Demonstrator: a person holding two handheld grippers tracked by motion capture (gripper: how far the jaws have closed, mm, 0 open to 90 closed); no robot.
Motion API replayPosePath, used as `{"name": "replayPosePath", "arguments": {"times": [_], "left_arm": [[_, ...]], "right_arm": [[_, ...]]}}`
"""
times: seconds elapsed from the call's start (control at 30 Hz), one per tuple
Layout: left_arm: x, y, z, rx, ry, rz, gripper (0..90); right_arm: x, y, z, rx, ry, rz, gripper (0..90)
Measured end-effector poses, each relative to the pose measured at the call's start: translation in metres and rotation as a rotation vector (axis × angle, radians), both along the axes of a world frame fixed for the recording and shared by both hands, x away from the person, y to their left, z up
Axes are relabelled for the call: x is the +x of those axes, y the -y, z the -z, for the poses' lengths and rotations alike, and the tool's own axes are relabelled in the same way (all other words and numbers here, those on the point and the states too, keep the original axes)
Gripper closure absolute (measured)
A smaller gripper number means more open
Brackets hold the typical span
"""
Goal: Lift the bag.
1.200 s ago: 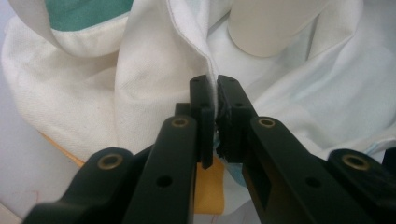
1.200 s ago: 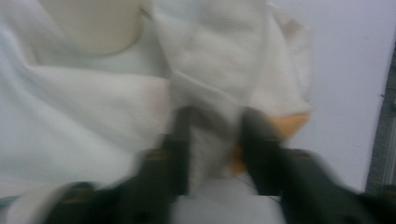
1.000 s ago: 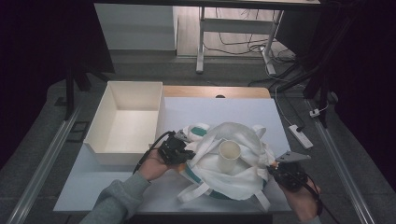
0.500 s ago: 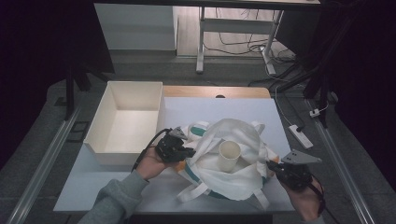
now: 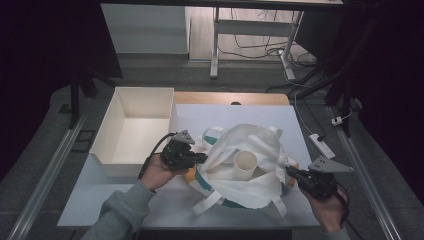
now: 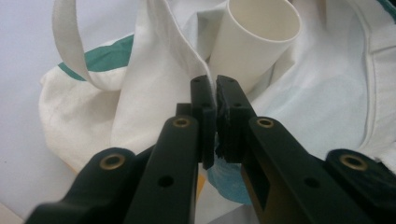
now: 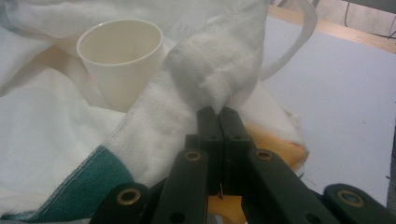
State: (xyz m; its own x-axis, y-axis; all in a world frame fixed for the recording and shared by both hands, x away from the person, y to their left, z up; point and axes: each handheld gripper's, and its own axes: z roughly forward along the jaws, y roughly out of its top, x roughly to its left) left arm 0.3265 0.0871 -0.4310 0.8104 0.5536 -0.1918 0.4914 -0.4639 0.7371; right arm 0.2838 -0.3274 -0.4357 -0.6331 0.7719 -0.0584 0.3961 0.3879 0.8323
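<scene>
A white cloth bag (image 5: 250,172) with green trim lies open on the table, and a cream paper cup (image 5: 245,165) stands inside it. My left gripper (image 5: 204,158) holds the bag's left rim, jaws shut on the cloth (image 6: 187,51) just in front of the cup (image 6: 254,39). At the bag's right edge my right gripper (image 5: 291,171) is shut on a bunched fold of the cloth (image 7: 215,70), with the cup (image 7: 122,58) beyond it to the left. Both hands hold the mouth apart.
A white open box (image 5: 135,131) stands left of the bag, close to my left hand. The bag's straps (image 5: 207,202) trail toward the table's front edge. A power strip (image 5: 321,145) lies off the table's right side.
My left gripper has lifted slightly with the bag's rim in it, raising the cloth on that side. The right gripper has stayed put.
</scene>
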Motion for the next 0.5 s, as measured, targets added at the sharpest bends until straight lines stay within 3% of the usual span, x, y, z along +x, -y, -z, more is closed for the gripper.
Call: {"name": "replayPosePath", "arguments": {"times": [0.27,0.5], "left_arm": [[-0.007,-0.001,-0.014,-0.021,0.045,0.004,86.1],[-0.006,-0.018,-0.036,-0.097,0.089,-0.03,86.5]], "right_arm": [[-0.001,-0.002,-0.009,0.025,0.063,-0.017,89.3],[0.005,-0.006,-0.031,0.053,0.134,-0.033,89.3]]}}
